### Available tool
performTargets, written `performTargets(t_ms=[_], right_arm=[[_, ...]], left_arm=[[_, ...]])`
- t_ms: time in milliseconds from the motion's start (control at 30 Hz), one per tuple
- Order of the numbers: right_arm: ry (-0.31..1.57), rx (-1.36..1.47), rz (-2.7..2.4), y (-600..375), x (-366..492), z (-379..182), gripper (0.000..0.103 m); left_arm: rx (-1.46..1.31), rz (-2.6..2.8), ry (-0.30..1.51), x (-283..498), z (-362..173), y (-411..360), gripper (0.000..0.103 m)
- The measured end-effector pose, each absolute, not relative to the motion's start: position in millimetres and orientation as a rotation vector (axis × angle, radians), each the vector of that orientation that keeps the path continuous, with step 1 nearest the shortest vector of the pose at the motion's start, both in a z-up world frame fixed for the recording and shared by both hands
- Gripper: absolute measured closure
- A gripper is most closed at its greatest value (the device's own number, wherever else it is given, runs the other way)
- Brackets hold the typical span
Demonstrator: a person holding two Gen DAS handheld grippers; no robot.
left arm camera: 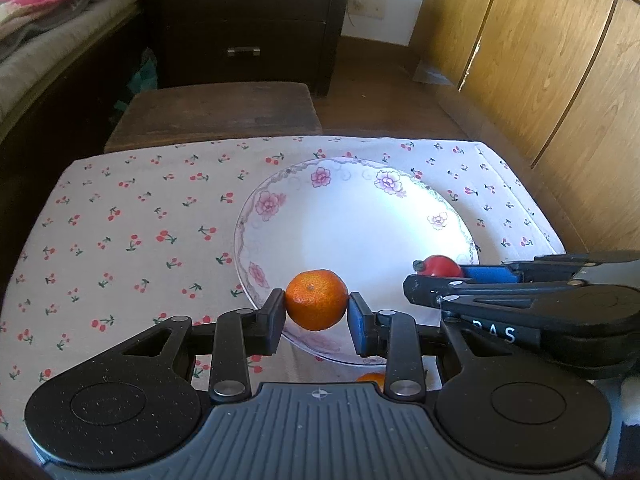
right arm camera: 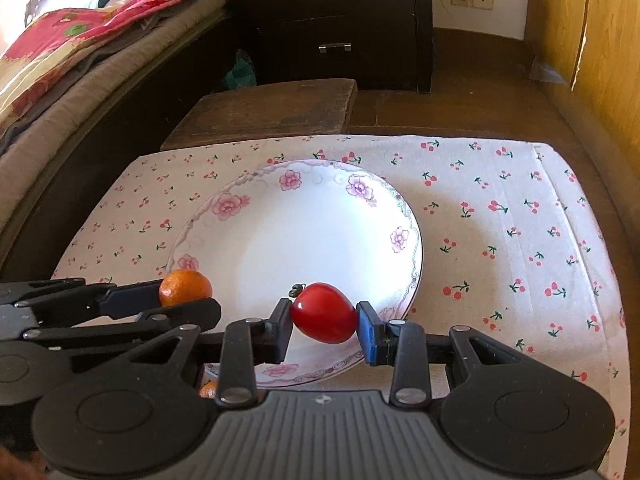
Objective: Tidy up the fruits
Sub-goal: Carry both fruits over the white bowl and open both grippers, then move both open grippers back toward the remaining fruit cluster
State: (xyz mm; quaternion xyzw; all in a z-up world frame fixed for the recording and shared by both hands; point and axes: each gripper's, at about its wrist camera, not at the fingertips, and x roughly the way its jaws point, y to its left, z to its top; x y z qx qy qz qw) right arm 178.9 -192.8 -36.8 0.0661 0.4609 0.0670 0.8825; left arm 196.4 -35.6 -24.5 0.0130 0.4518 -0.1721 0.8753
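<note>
- Your left tool point(left arm camera: 316, 311) is clamped on a mandarin point(left arm camera: 316, 299), pads pressing it from both sides, fruit held over the near-left rim of the plate point(left arm camera: 360, 232).
- Your right tool point(right arm camera: 325, 322) is clamped on a red tomato point(right arm camera: 323, 313) with a dark stem stub at its top left, held over the near part of the same plate.
- From the right wrist view, your left tool with its mandarin sits just left of the right one, at the plate's near-left edge.
- The plate is white with pink and purple flowers on the rim; nothing rests on its bare centre.
- Plate sits on a cherry-print cloth point(right arm camera: 500, 208) covering the worktop.
- A second mandarin point(left arm camera: 371, 379) lies on the cloth at the plate's near edge, mostly hidden behind the tool body.
- Far side: a dark wooden stool point(left arm camera: 216, 112), a dark drawer unit point(left arm camera: 248, 20), a bed point(right arm camera: 80, 52) at left.
</note>
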Motion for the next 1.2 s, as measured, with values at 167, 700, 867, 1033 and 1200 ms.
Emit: performTargets(t_ms=[167, 700, 867, 1033, 1200], right_arm=[[0.961, 0.139, 0.134, -193, 180, -36, 0.067], [0.944, 0.180, 0.121, -200, 180, -27, 0.066], [0.910, 0.208, 0.107, -207, 176, -16, 0.066], [0.884, 0.224, 0.077, -215, 168, -5, 0.066], [0.874, 0.254, 0.048, -225, 157, 1, 0.066]], left_arm=[[0.015, -0.352, 0.947, 197, -24, -36, 0.062], [-0.011, -0.338, 0.938, 197, -18, -32, 0.049], [-0.015, -0.345, 0.927, 194, -14, -32, 0.049], [-0.034, -0.341, 0.916, 190, -8, -26, 0.048], [-0.057, -0.328, 0.904, 186, -1, -15, 0.046]])
